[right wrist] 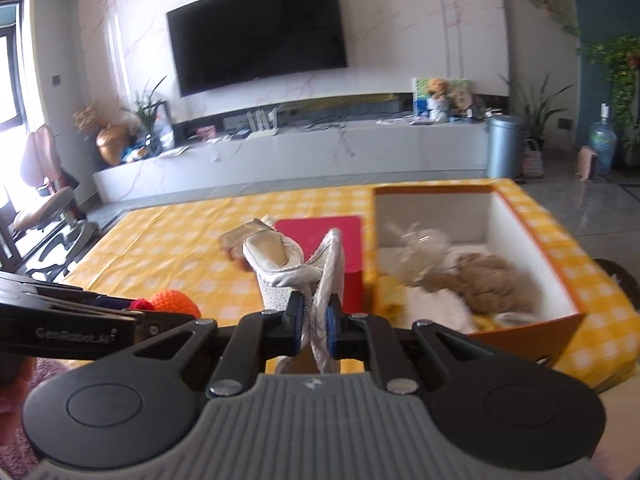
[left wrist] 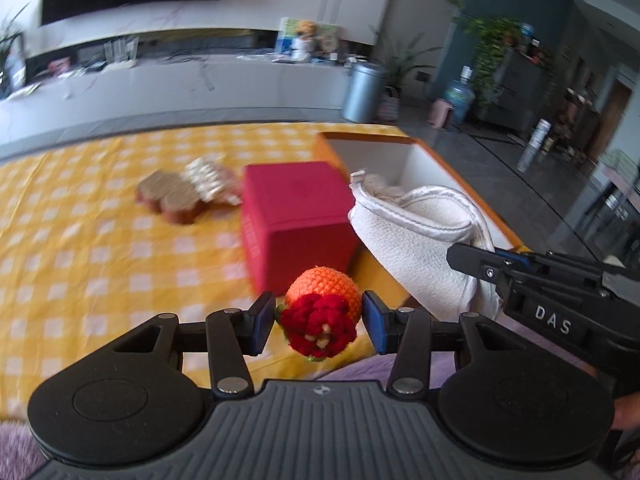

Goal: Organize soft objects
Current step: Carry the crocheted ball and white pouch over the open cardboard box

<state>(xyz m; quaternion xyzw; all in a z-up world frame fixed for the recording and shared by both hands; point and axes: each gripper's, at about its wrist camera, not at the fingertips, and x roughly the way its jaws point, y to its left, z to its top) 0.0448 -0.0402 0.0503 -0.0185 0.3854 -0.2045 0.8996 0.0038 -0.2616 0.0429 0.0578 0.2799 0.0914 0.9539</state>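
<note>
Two soft things are in hand at once. The crocheted orange toy [left wrist: 322,310], red yarn tuft facing the camera, sits low in the centre of the left wrist view, pinched between the blue pads of the left gripper [left wrist: 319,322]; the jaws rest against its sides, so it is gripped rather than merely framed. It seems to hang just above the near edge of the yellow checked cloth [left wrist: 100,216], which suggests it is being carried, not resting.

The white quilted pouch [right wrist: 288,268] stands in the middle of the right wrist view, its silvery edge clamped in the nearly closed right gripper [right wrist: 313,322]. Held by that thin border, the rest of it flops forward and opens.

Right of the pouch, filling the right half of that view, is the open orange box [right wrist: 532,322] with white inner walls. Inside it lie a tan plush piece [right wrist: 492,276] and some pale, crinkled material, so it looks like the collecting place, and both held items are probably bound for it.

Between toy and box stands a closed red box [left wrist: 296,220]. Further back, upper left of it, lies a blurred brown-and-white cluster [left wrist: 188,192], probably more soft things waiting.
</note>
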